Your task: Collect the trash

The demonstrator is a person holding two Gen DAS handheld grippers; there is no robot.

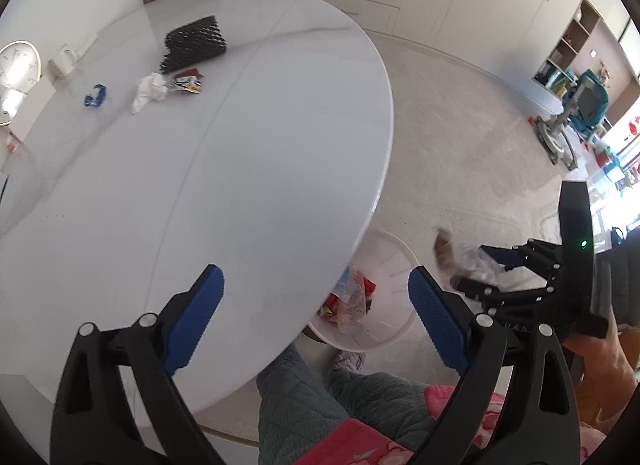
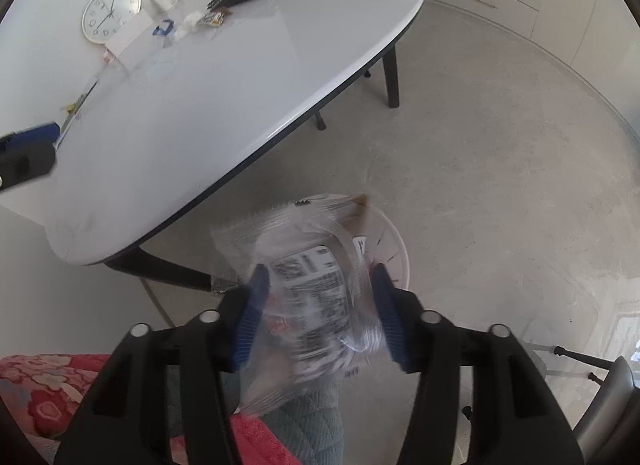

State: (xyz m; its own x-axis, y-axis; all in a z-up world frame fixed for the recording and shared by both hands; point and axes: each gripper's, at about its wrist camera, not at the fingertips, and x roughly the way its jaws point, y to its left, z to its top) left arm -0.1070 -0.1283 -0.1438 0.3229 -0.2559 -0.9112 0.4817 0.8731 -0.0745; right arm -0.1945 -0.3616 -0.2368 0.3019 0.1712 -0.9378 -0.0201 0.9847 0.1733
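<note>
Clear plastic bag (image 2: 316,285) hangs between my spread right gripper (image 2: 320,305) over the part-filled bin (image 1: 394,329); left gripper (image 1: 316,313) wide, empty, table (image 1: 240,145) scraps remain.

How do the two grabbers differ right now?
The left gripper has nothing between its fingers; the right gripper has a clear plastic bag between its fingers. The left hovers over the white table edge; the right is above the white bin. Both have blue pads.
</note>
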